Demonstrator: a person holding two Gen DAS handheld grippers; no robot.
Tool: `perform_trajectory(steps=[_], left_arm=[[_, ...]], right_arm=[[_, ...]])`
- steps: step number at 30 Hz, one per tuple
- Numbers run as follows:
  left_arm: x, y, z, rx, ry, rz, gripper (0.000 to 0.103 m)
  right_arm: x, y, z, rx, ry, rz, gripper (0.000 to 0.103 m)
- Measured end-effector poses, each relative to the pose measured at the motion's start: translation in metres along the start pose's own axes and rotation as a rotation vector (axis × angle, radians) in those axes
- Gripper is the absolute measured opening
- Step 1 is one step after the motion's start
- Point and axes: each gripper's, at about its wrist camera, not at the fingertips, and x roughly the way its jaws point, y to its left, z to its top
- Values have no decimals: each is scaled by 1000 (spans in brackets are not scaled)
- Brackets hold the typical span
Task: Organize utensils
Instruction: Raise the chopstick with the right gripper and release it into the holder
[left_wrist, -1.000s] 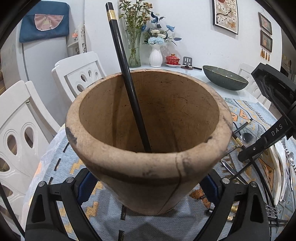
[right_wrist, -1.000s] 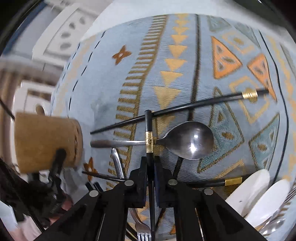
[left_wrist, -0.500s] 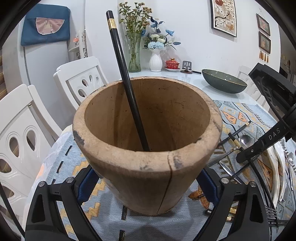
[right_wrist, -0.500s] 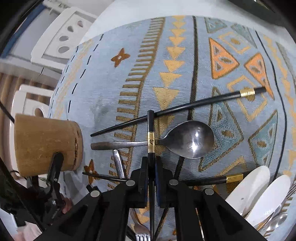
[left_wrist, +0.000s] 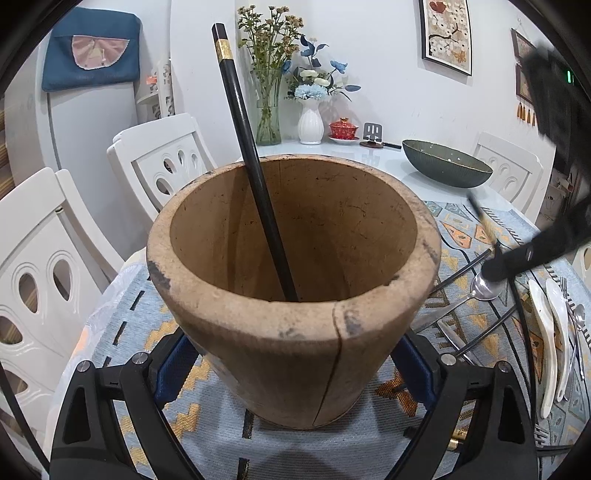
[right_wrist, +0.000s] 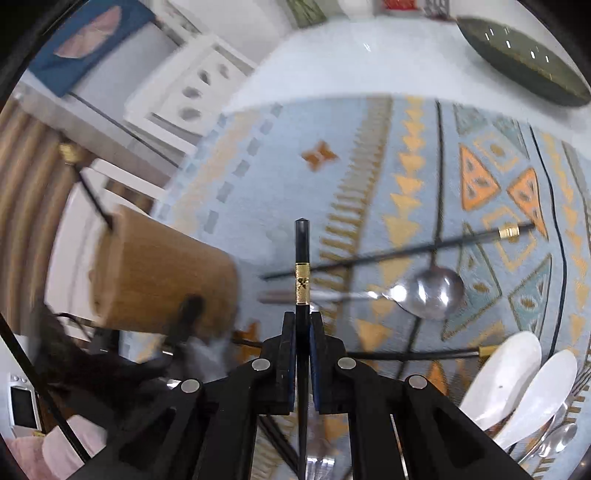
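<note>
My left gripper (left_wrist: 295, 363) is shut on a brown wooden utensil holder (left_wrist: 295, 288), held upright over the patterned cloth. One black chopstick (left_wrist: 255, 173) with a gold band leans inside it. My right gripper (right_wrist: 303, 325) is shut on another black chopstick (right_wrist: 302, 254) with a gold band, held above the cloth. In the right wrist view the holder (right_wrist: 159, 273) is to the left. A metal spoon (right_wrist: 424, 291) and two more black chopsticks (right_wrist: 406, 251) lie on the cloth beneath. The right gripper (left_wrist: 517, 258) shows blurred at the right of the left wrist view.
White ceramic spoons (right_wrist: 517, 387) and metal forks (left_wrist: 572, 321) lie at the right. A dark green bowl (left_wrist: 447, 162), flower vases (left_wrist: 310, 118) and a red cup stand at the table's far side. White chairs (left_wrist: 162, 158) ring the table on the left.
My right gripper has lifted the chopstick off the cloth and tilted up, so the view now reaches the far table. The holder sits slightly more upright in my left gripper.
</note>
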Motion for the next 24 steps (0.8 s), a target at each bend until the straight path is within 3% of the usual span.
perform_trajectory(steps=[18,24], left_arm=[[0,0,-1,-1,1,-1,94],[-1,-1,0,-3,3,-4,94]], right_arm=[[-141,106,65,-197,-414,101,6],[-168,141,77,-271,-537,120,6]])
